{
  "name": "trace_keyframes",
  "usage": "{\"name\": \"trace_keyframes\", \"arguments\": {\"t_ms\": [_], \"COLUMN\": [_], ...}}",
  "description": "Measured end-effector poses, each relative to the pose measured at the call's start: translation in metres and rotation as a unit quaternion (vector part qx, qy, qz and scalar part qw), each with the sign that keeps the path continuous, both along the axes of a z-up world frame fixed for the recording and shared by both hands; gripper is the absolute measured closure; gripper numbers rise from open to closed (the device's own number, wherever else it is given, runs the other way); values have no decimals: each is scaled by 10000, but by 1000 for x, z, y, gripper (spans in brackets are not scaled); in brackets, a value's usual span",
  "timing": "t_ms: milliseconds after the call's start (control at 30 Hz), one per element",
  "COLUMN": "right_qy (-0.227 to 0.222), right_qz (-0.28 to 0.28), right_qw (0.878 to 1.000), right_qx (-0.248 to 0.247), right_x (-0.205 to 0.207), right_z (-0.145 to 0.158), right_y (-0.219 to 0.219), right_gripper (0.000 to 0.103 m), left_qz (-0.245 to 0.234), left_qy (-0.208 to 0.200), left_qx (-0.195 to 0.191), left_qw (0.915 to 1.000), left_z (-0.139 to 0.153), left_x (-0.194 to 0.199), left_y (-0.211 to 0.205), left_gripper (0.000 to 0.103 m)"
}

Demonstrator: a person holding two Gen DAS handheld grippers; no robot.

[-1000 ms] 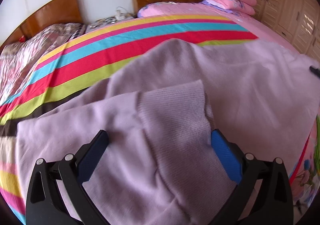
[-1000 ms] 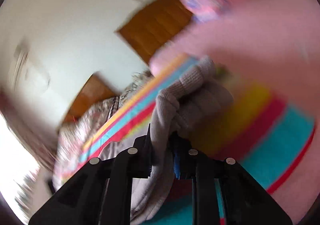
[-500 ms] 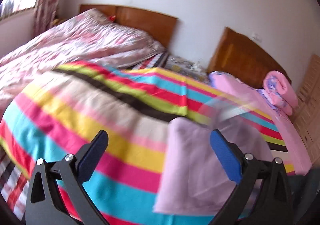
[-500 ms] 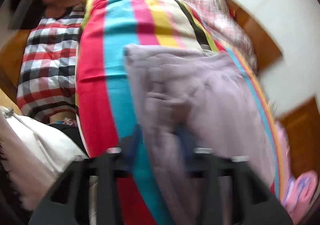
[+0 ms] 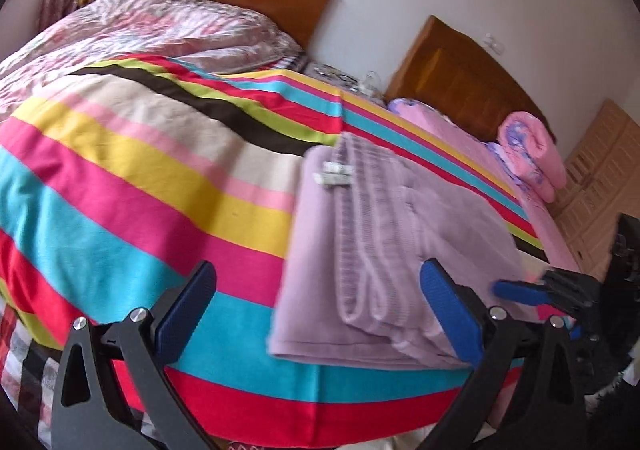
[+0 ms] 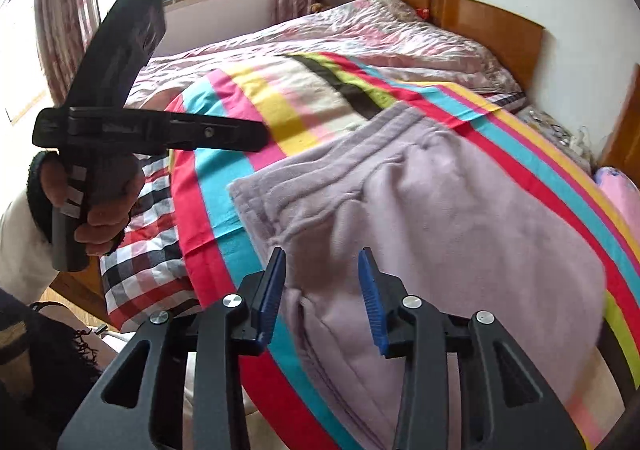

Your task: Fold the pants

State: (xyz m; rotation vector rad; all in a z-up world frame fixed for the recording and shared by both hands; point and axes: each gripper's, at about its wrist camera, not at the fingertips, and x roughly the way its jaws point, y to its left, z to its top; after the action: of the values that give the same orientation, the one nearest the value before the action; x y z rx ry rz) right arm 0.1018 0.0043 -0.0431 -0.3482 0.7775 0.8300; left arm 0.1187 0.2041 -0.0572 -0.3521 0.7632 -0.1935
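The pants point(image 5: 400, 250) lie folded on the striped bedspread point(image 5: 140, 178), near the bed's front edge. The left gripper point(image 5: 316, 310) hangs above the bedspread with fingers spread wide and empty, the pants' near edge beside its right finger. The right gripper point(image 6: 322, 292) has its fingers parted, holding nothing, just over the lilac fleece. The ribbed waistband and a small white label point(image 5: 336, 173) face up.

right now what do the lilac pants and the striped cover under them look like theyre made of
The pants look like soft fleece or brushed knit: matte, fuzzy nap, with a ribbed gathered waistband. The striped cover looks like smooth woven cotton: flat, matte, fine creases, no pile. Both are guesses from the surface alone.
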Motion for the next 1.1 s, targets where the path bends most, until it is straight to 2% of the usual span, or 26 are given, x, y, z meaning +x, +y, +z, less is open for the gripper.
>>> {"name": "trace_keyframes", "arguments": {"t_ms": [67, 133, 200, 333, 433, 500, 533, 567, 600, 667, 733, 767, 800, 833, 900, 967, 1033, 1100], "right_qy": [47, -165, -263, -451, -356, -184, -192, -91, -42, -291, -668, -723, -685, -671, -749, -1037, -1271, -1368], "right_qz": [137, 151, 155, 176, 226, 270, 291, 412, 510, 619, 683, 643, 565, 499, 551, 733, 844, 838], "right_qw": [9999, 9987, 9989, 9987, 9988, 9979, 9981, 9981, 9976, 9951, 9899, 9896, 9913, 9923, 9917, 9864, 9804, 9781], "right_qx": [-95, -450, -343, -136, -264, -551, -517, -448, -457, -711, -1050, -1066, -976, -919, -888, -1043, -1248, -1326], "right_x": [-1, -1, -4, -13, -13, -10, -13, -15, -17, -25, -32, -32, -28, -25, -22, -29, -37, -38], "right_z": [-5, -18, -15, 7, 0, -21, -23, -23, -22, -25, -32, -33, -30, -28, -28, -32, -36, -38], "right_y": [12, 24, 23, 18, 21, 25, 23, 24, 25, 30, 34, 33, 29, 25, 19, 21, 26, 28], "right_gripper": [66, 82, 88, 88, 87, 77, 72, 53, 38, 37, 45, 53, 63, 78, 80, 79, 72, 74], "left_qz": [-131, -174, -48, 218, 356, 376, 364, 340, 314, 318, 348, 369, 390, 398, 395, 359, 313, 282], "left_qy": [50, 166, 221, 307, 342, 369, 370, 371, 374, 380, 377, 379, 375, 368, 358, 339, 314, 296], "left_qx": [-80, -237, -264, -359, -516, -633, -644, -623, -564, -480, -507, -520, -522, -521, -510, -488, -458, -451], "left_qw": [9999, 9994, 9994, 9986, 9974, 9966, 9966, 9968, 9972, 9976, 9974, 9972, 9972, 9972, 9973, 9976, 9980, 9981], "left_z": [-1, -6, -8, -13, -17, -19, -19, -19, -19, -19, -19, -19, -19, -18, -17, -14, -12, -9], "left_x": [-1, 0, 0, -3, -2, 0, 0, 1, 0, -1, -3, -4, -4, -5, -7, -8, -9, -9], "left_y": [-6, -3, 4, 21, 29, 28, 27, 25, 23, 23, 26, 27, 28, 28, 28, 26, 23, 21], "left_gripper": [1, 1, 1, 1, 1, 1, 1, 1, 1, 1, 1, 1, 1, 1, 1, 1, 1, 1]}}
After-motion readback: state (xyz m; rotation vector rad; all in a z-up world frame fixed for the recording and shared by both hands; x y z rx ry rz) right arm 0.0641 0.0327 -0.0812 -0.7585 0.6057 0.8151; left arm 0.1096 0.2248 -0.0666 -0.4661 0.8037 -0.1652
